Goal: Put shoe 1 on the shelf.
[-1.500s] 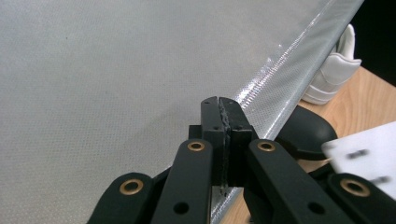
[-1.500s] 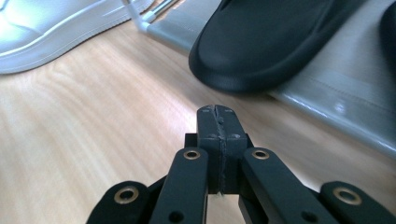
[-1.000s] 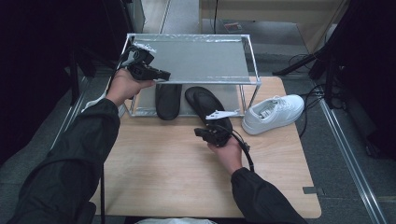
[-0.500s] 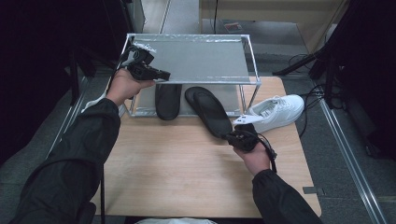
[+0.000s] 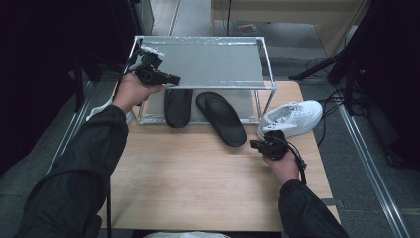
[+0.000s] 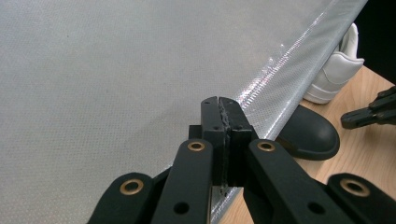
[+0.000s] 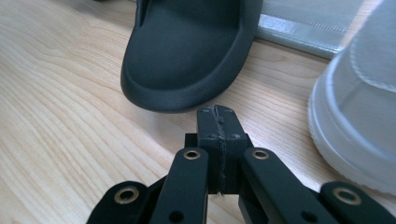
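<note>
Jaws pressed together on both our grippers, nothing held. Right gripper (image 7: 217, 112) sits just short of black sandal (image 7: 187, 51) on table (image 5: 188, 173), beside white sneaker (image 5: 292, 116); left gripper (image 6: 219, 105) hovers over rack shelf (image 5: 213, 62).

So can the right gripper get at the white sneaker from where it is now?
Probably yes: the right gripper, shut, sits just in front of the white sneaker with bare table between them; the black slipper lies off to one side.
</note>
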Demonstrator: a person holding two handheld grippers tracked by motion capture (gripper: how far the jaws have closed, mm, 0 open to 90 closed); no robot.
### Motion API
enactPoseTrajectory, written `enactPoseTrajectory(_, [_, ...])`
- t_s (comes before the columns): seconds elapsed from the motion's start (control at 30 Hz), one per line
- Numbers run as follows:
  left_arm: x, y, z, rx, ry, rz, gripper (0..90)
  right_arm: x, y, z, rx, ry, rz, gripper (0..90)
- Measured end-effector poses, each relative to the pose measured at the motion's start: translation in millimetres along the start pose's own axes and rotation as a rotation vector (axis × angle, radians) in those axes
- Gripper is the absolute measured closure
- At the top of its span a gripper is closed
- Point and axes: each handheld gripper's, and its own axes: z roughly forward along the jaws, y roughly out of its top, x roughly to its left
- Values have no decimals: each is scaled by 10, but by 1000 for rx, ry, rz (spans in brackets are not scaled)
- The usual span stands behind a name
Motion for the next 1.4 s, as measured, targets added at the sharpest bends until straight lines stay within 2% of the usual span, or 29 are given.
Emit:
enactPoseTrajectory(0.23, [-1, 1, 1, -1, 3, -9, 900, 83, 83, 159, -13, -15, 16, 900])
enactPoseTrajectory(0.3, [-18, 1, 5, -2, 12, -8, 900, 132, 109, 226, -19, -2, 25, 900])
enactPoseTrajectory(0.53, [-22, 3, 3, 0, 15, -8, 900, 219, 177, 348, -20, -1, 3, 900])
enactPoseTrajectory(0.73, [-27, 2, 0, 1, 18, 0, 900, 245, 255, 453, -28, -4, 10, 900])
enactPoseTrajectory(1.0, [-7, -1, 0, -2, 6, -11, 900, 324, 402, 611, -13, -16, -11, 900])
enactPoseTrajectory(1.17, [-6, -1, 0, -2, 6, -11, 900, 363, 481, 705, -9, -5, 6, 900])
enactPoseTrajectory(1.4, [10, -4, 1, -6, -6, -20, 900, 460, 598, 870, -10, 2, 7, 900])
